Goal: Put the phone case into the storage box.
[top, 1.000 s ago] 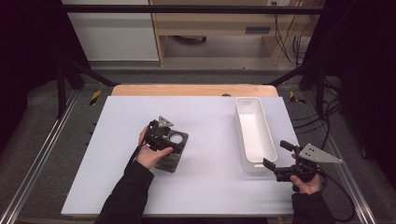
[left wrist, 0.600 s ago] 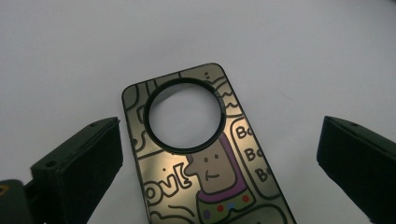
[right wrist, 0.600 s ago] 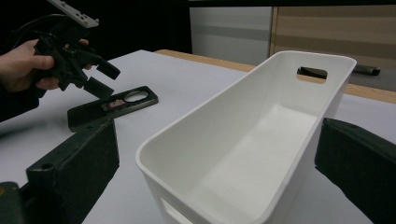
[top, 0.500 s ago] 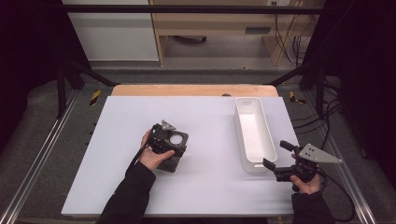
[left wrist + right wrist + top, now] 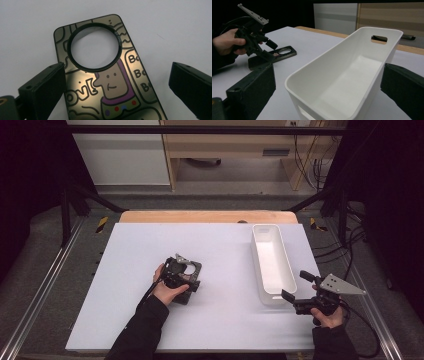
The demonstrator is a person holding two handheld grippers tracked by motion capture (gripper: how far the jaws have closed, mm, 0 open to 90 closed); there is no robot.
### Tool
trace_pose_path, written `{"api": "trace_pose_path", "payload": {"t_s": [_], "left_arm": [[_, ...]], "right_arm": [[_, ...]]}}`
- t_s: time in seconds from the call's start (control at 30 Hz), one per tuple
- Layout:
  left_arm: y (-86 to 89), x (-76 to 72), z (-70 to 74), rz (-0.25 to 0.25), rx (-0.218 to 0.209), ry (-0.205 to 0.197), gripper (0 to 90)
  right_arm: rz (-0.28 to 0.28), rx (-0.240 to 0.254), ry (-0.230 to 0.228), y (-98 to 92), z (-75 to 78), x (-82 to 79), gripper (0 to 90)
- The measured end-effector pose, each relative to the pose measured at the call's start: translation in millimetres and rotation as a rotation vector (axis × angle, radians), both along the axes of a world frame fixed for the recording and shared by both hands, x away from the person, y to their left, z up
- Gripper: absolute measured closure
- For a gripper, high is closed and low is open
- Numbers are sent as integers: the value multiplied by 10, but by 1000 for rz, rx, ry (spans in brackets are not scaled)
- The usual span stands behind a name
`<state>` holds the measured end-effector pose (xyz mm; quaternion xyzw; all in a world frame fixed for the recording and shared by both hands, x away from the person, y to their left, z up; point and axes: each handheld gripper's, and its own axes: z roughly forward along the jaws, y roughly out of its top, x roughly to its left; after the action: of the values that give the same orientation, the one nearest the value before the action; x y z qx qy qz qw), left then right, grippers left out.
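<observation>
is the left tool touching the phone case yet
Cannot tell. In the left gripper view the left tool stands open astride the flat cartoon-printed phone case, its left jaw overlapping the case's edge; no gap or contact shows plainly.

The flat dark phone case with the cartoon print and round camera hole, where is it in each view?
High view: flat dark phone case left of centre on the table, under the left claw.
Left gripper view: centre, between the open jaws.
Right gripper view: upper left, lying flat.
Shared landmark: its round camera hole.
</observation>
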<state>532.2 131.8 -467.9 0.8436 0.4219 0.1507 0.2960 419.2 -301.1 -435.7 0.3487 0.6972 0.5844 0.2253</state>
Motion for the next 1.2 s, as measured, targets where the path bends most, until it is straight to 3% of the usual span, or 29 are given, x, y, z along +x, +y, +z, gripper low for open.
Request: {"api": "trace_pose_path", "payload": {"t_s": [0.23,0.5,1.2], "left_arm": [[-6,0,-17,30,31,-22,10],[34,31,-95,54,32,11,18],[-4,12,-83,103,47,24,52]], "right_arm": [[0,1,0,3,1,0,3],[-1,1,-1,3,1,0,3],[0,-1,-1,8,3,0,3]]}}
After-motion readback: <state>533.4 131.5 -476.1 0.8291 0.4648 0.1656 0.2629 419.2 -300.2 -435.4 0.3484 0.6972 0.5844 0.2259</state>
